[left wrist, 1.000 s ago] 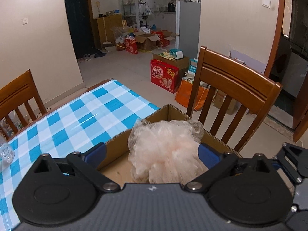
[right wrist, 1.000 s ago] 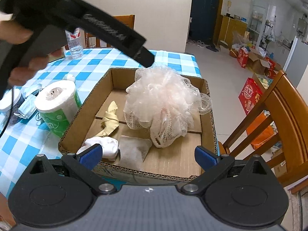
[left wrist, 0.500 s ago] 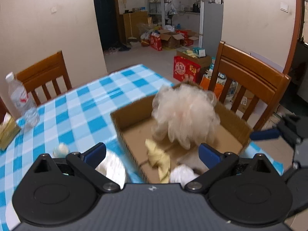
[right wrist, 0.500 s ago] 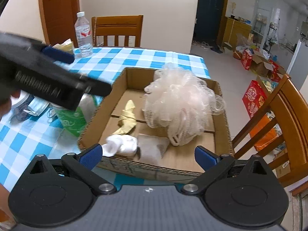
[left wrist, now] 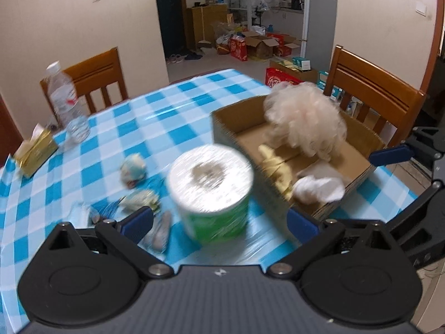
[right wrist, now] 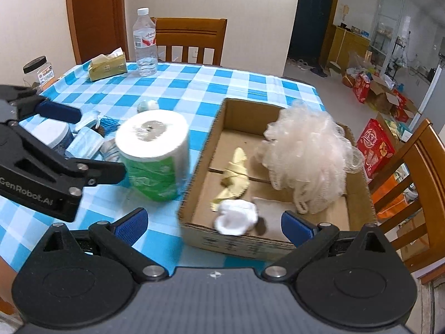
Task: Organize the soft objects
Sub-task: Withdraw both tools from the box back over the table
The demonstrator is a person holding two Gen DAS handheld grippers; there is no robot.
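The toilet paper roll (left wrist: 211, 192) is standing on the checked tablecloth (left wrist: 155, 128), just beside the cardboard box (right wrist: 358, 194); light and squashy, it is asking for a gentle grip across its wrapped sides; the left gripper (left wrist: 219, 221) and right gripper (right wrist: 212, 222) are both gaping, holding nothing.

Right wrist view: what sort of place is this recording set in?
Most likely a home dining area: a table with a blue checked cloth, wooden dining chairs, and an open doorway to a cluttered room with a fridge.
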